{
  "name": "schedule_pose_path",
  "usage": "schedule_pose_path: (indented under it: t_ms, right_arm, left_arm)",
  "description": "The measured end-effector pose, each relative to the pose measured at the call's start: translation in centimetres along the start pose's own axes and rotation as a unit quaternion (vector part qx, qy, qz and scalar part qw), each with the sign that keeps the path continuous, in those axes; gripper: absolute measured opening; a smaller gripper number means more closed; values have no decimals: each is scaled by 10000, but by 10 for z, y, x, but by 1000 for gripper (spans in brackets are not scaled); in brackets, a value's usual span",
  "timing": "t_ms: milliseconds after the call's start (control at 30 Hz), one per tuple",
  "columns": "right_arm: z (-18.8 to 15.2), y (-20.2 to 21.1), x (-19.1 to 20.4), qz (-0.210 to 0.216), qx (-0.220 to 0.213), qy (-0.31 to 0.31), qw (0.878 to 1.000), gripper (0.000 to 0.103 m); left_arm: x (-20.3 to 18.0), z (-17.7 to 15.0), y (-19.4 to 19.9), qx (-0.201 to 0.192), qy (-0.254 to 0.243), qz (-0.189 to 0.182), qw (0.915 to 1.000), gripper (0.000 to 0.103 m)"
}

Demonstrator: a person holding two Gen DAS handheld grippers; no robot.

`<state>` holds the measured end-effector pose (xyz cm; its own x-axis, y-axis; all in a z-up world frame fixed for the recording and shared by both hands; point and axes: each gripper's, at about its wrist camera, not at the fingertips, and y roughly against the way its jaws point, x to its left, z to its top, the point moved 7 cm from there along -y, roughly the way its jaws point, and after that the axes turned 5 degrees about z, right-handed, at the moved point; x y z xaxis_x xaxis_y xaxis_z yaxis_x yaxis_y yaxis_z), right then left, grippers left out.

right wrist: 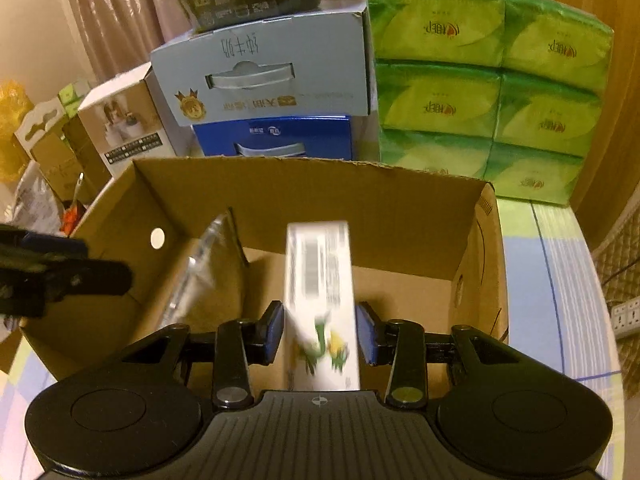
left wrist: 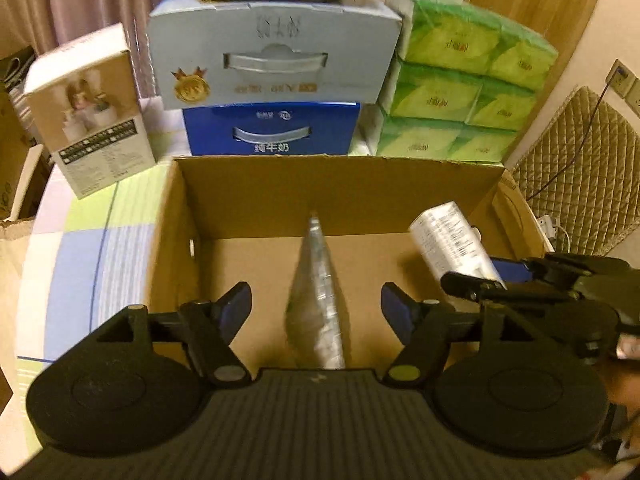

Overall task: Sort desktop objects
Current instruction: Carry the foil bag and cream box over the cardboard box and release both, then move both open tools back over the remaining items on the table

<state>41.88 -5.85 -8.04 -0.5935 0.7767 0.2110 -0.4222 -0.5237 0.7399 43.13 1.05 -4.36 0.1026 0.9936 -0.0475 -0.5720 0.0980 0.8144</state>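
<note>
Over the cardboard box (left wrist: 256,196), both tools tilt downward, left tool (left wrist: 316,312) and right tool (right wrist: 320,334) open around blurred packets.

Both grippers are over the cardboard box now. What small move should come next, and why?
Probably lift both grippers straight up, out of the cardboard box. The left gripper has its jaws well clear of the silver pouch. The right gripper shows gaps beside the white carton, so both items seem released inside.
</note>
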Motion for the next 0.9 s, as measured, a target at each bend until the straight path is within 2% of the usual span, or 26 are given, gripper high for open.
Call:
schedule_pose_path:
  t_ms: [67, 233, 400, 567, 700, 900]
  right_arm:
    - [2, 6, 2, 2, -101, -7, 9999, 56]
    - [3, 44, 11, 26, -429, 86, 9990, 60]
    - [-13, 106, 23, 89, -843, 214, 9962, 69]
    - [-68, 167, 31, 124, -1057, 194, 9941, 85]
    - [-128, 196, 31, 107, -888, -11, 9960, 88]
    - [-201, 216, 28, 43, -609, -478, 9970, 89]
  left_arm:
    - [4, -4, 10, -93, 15, 21, 10000, 68]
    - [11, -21, 50, -450, 40, 82, 9989, 74]
    - [9, -49, 96, -727, 5, 56, 9973, 79]
    - [0, -92, 136, -889, -131, 112, 9959, 85]
    - [2, -132, 162, -904, 5, 33, 9959, 91]
    - [28, -187, 185, -766, 223, 325, 9963, 93]
